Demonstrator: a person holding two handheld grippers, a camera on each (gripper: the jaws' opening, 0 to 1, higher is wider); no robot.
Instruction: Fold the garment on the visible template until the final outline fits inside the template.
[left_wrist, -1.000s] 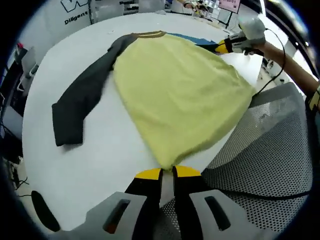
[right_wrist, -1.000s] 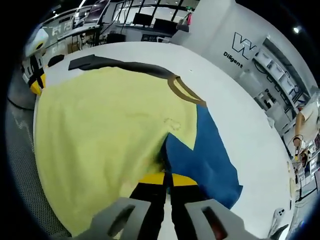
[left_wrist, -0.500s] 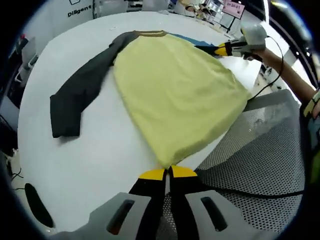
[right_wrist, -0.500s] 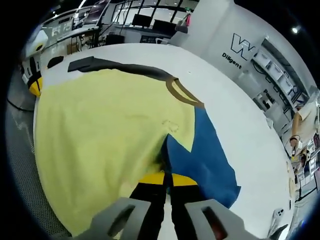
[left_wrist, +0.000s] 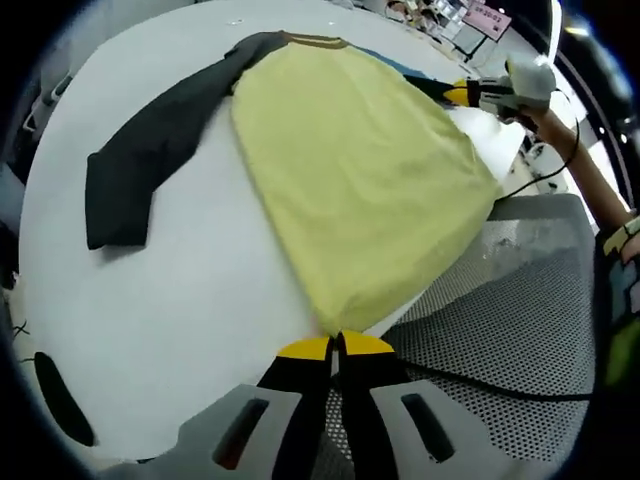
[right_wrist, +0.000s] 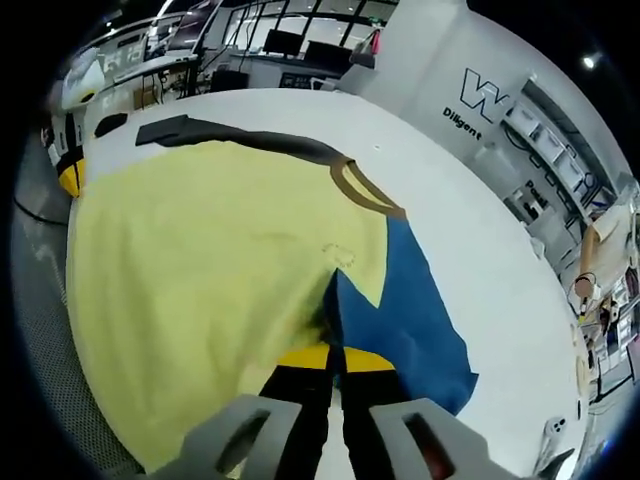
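Observation:
A yellow shirt (left_wrist: 355, 170) with dark grey sleeves and a brown collar lies spread on a white round table (left_wrist: 180, 290). My left gripper (left_wrist: 336, 347) is shut on the shirt's hem corner at the table's edge. One grey sleeve (left_wrist: 140, 165) stretches out to the left. In the right gripper view the yellow shirt (right_wrist: 200, 270) partly covers a blue template (right_wrist: 410, 320), and my right gripper (right_wrist: 335, 357) is shut on a dark sleeve fold at the shirt's side. The right gripper (left_wrist: 470, 93) also appears far off in the left gripper view, and the left gripper (right_wrist: 68, 175) at the other view's left edge.
A grey mesh chair (left_wrist: 510, 300) stands close against the table by the shirt's hem. A black cable (left_wrist: 480, 390) runs across it. A person's arm (left_wrist: 575, 170) reaches in from the right. Desks and monitors (right_wrist: 280, 45) stand beyond the table.
The left gripper view has pulled back and tilted, so the shirt looks a little farther off. The shirt stays stretched between both grippers; the right gripper view has hardly shifted.

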